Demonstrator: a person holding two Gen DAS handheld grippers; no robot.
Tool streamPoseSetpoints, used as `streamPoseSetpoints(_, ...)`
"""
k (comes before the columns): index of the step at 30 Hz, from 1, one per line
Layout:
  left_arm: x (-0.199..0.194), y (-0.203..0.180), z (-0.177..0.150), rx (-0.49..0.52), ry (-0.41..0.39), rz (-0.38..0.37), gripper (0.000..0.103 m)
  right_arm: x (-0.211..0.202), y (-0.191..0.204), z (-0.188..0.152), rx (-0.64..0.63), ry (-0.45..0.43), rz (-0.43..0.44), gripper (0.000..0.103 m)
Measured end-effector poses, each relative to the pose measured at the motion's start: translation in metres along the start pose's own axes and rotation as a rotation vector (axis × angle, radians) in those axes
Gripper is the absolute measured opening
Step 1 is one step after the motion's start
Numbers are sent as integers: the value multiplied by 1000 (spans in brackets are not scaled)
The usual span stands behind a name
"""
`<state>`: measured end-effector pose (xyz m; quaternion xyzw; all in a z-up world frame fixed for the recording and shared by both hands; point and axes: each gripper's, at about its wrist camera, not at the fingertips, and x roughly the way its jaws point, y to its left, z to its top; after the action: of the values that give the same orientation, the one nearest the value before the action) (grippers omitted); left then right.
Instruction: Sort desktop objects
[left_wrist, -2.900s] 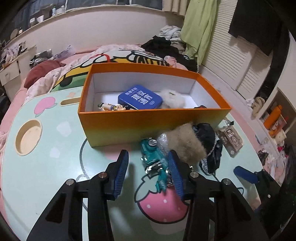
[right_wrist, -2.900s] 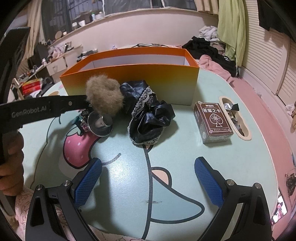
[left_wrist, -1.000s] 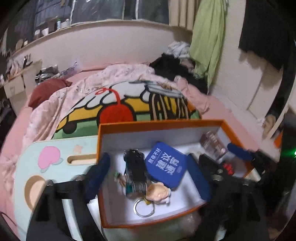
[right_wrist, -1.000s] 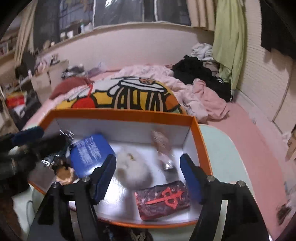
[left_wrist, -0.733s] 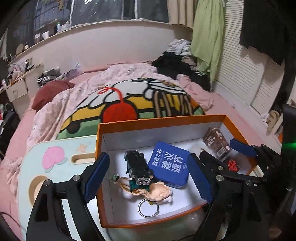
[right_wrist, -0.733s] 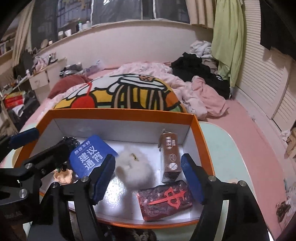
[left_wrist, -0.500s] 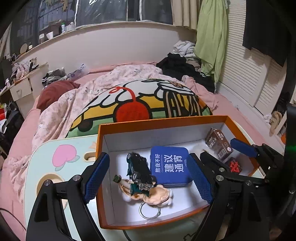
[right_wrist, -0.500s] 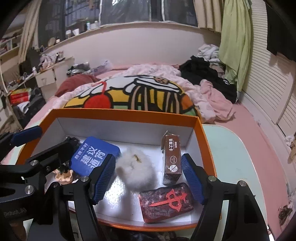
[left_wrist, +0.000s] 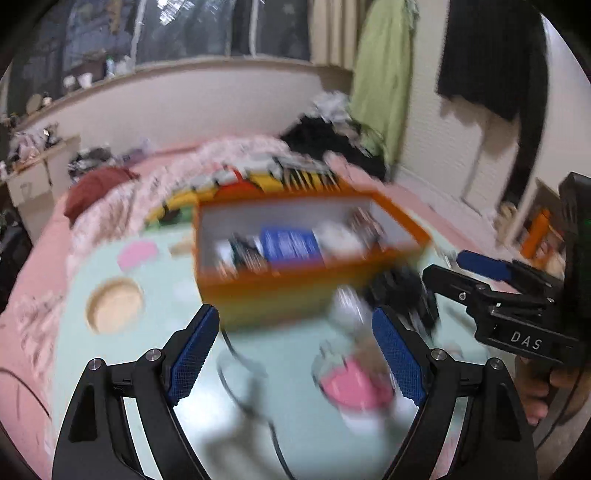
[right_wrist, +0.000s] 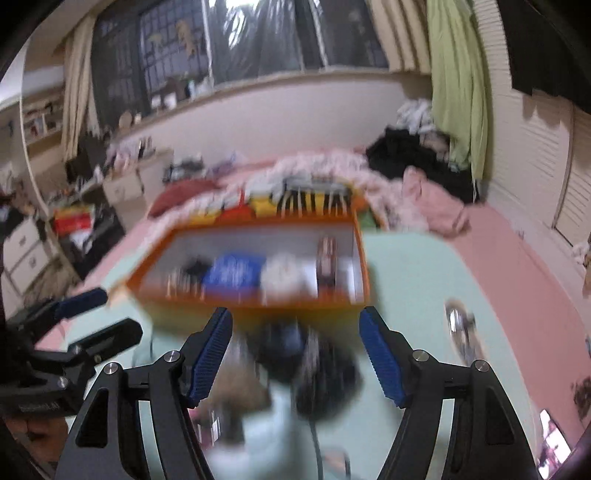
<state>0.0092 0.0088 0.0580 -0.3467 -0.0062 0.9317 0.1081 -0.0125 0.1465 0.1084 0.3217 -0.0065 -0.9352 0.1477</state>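
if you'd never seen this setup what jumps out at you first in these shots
The orange box at the far middle of the mint-green table grabs the eye first, with a blue item and a white fluffy thing blurred inside it. Next, a dark heap on the table just in front of the box. Both the left gripper and right gripper frame the scene, jaws wide apart and holding nothing.

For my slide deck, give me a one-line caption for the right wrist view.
Open right gripper above black fabric, orange box beyond, motion-blurred.
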Motion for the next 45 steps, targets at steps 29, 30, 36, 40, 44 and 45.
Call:
streamPoseSetpoints(29, 30, -35, -59, 37, 131, 129, 103, 17, -22, -81, -62, 157, -67, 103)
streamPoseSetpoints(30, 30, -35, -59, 38, 131, 129, 103, 17, -22, -81, -62, 157, -67, 103)
streamPoseSetpoints(36, 30, -37, -58, 46, 135, 125, 103, 18, -23, -83, -55, 164, -66, 103)
streamPoseSetpoints(40, 30, -36, -57, 49, 138, 122, 103, 17, -23, -83, -54, 164, -66, 103)
streamPoseSetpoints(44, 29, -35, -55, 53, 139, 120, 103, 17, -24, -84, -50, 165, -64, 103)
streamPoseSetpoints(45, 29, -35, -55, 53, 139, 120, 103, 17, -25, -83, -50, 165, -64, 103)
